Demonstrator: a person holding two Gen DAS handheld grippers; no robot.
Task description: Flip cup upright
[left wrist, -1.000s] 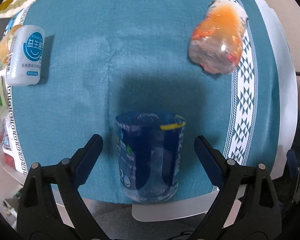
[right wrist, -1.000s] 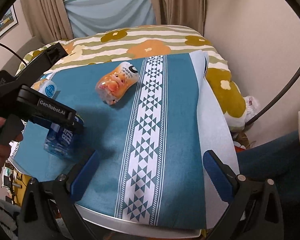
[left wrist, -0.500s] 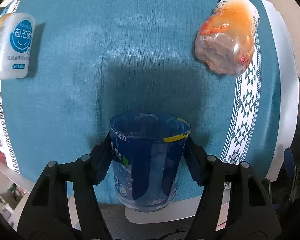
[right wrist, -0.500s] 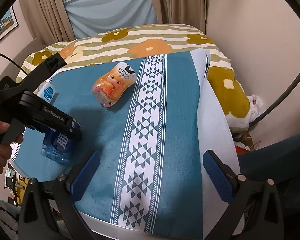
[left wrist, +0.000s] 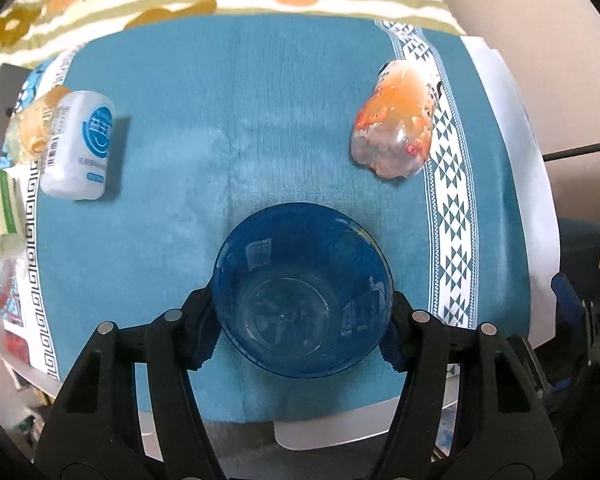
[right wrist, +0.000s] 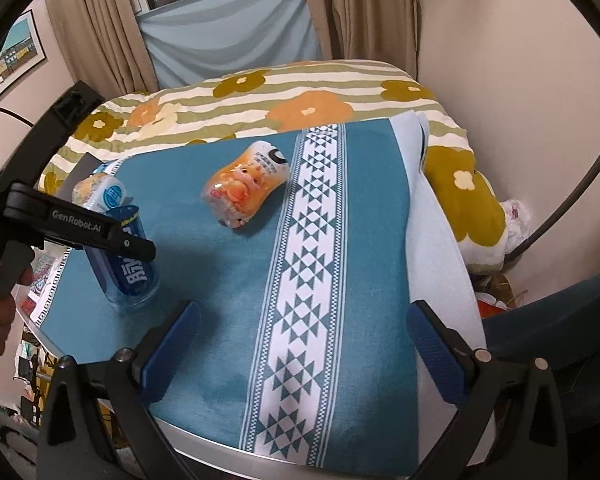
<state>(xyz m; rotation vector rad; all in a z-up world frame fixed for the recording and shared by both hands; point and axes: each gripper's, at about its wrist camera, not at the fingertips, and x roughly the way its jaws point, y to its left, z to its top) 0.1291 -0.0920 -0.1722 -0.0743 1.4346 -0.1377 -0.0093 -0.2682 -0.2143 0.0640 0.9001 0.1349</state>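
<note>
Cup (left wrist: 302, 297): blue translucent plastic, lower centre of the left wrist frame, mouth facing the lens; left of centre in the right wrist frame, tilted, base low near the cloth.
Left gripper (left wrist: 302, 334): jaws clenched on the cup's sides, below the rim.
Right gripper (right wrist: 300, 344): jaws released, wide apart, nothing between them.
Handling: likely light, thin-walled, smooth; hard squeeze could buckle it; mid-wall hold looks sound.
Progress: probably mid-flip, not yet set upright.
Surface: teal cloth (right wrist: 228, 280) with patterned white band over the counter.
Nearby: orange bottle (left wrist: 396, 120) lying upper right; white bottle (left wrist: 80, 146) at left.
Room: floral bedding (right wrist: 308, 96), curtains, pale wall.
</note>
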